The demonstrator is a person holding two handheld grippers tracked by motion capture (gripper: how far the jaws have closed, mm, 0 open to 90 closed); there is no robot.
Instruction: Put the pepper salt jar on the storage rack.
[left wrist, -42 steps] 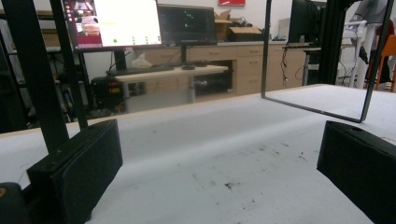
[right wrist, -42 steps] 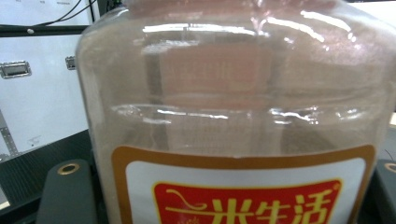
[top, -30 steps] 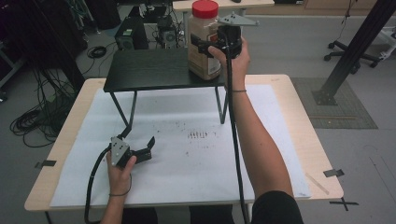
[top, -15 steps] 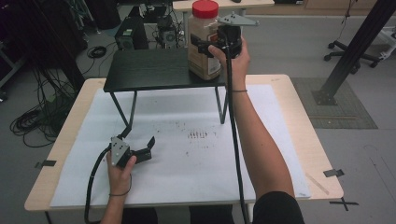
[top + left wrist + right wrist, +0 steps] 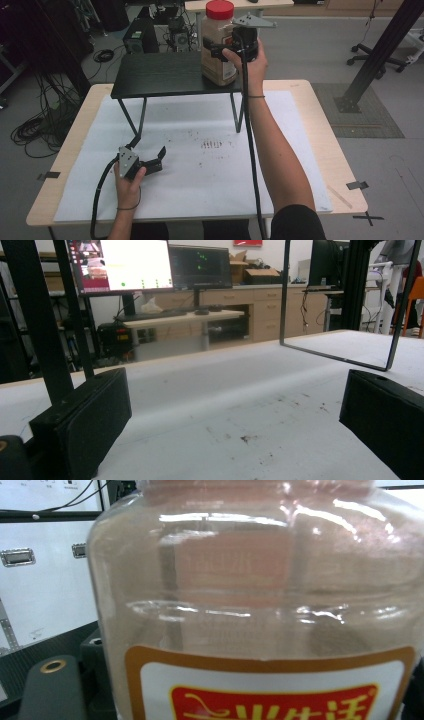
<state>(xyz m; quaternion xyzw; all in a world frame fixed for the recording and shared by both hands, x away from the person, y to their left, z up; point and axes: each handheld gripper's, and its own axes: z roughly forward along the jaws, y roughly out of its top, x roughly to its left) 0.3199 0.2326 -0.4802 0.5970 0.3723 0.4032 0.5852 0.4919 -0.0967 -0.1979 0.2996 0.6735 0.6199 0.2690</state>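
A tall clear jar [image 5: 219, 55] with a red lid [image 5: 220, 9] and brownish contents stands on the right end of a small black stand [image 5: 160, 75]. My right gripper [image 5: 216, 49] reaches it from the right, its jaws around the jar's middle and pressed to its sides. In the right gripper view the jar [image 5: 260, 605] is very close, with a red and orange label [image 5: 270, 695] low on it. My left gripper [image 5: 152, 161] rests open on the white paper [image 5: 210, 175] near the front left, nothing between its jaws. The left gripper view [image 5: 235, 420] looks across bare, speckled paper.
The stand's thin black legs [image 5: 135, 117] come down on the paper, and one leg frame [image 5: 340, 357] is ahead of the left gripper. The wooden table [image 5: 325, 130] ends just past the paper. Cables and computer gear [image 5: 140, 37] lie on the floor behind.
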